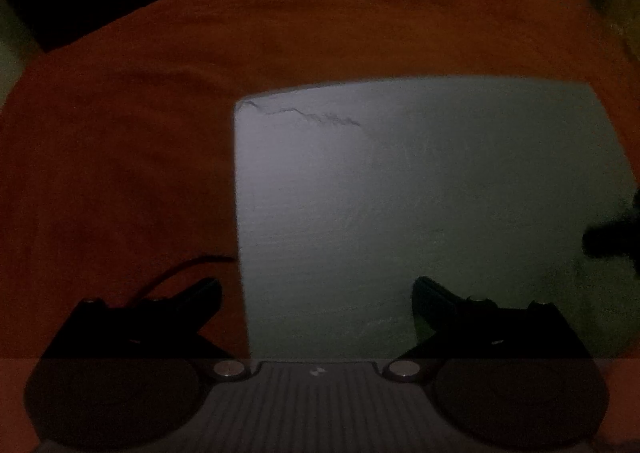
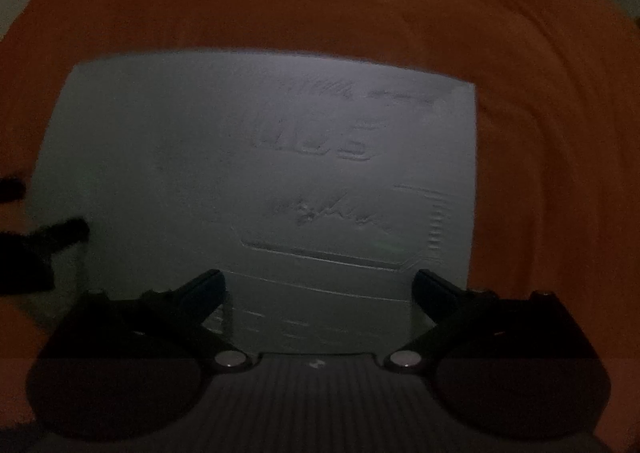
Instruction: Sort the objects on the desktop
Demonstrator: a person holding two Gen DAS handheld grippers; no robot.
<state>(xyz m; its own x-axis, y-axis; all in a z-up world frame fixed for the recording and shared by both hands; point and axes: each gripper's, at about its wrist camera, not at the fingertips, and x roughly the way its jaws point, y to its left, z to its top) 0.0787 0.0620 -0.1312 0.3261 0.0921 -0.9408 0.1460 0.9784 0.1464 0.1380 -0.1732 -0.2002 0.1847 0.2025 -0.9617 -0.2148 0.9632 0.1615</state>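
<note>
Your task's thing is a flat grey sheet (image 2: pixel 256 181), pale and dull in this dim light, lying flat on the orange cloth (image 2: pixel 320 5) that covers the tabletop. In your right wrist view it fills the middle, with rounded corners and straight edges. Its surface carries faint embossed or scribbled marks: a few strokes near the far edge, a line like handwriting lower down, and a long raised outline near your tongs. What the marks say is too blurred to read. In your left wrist view the same sheet (image 1: pixel 420 193) sits to the right of centre, with a thin crack-like line near its far left corner.

Your right tongs (image 2: pixel 320 289) stand wide apart over the near edge of the sheet, gripping nothing. Your left tongs (image 1: pixel 316 297) are spread wide too, astride the sheet's left edge, holding nothing.
</note>
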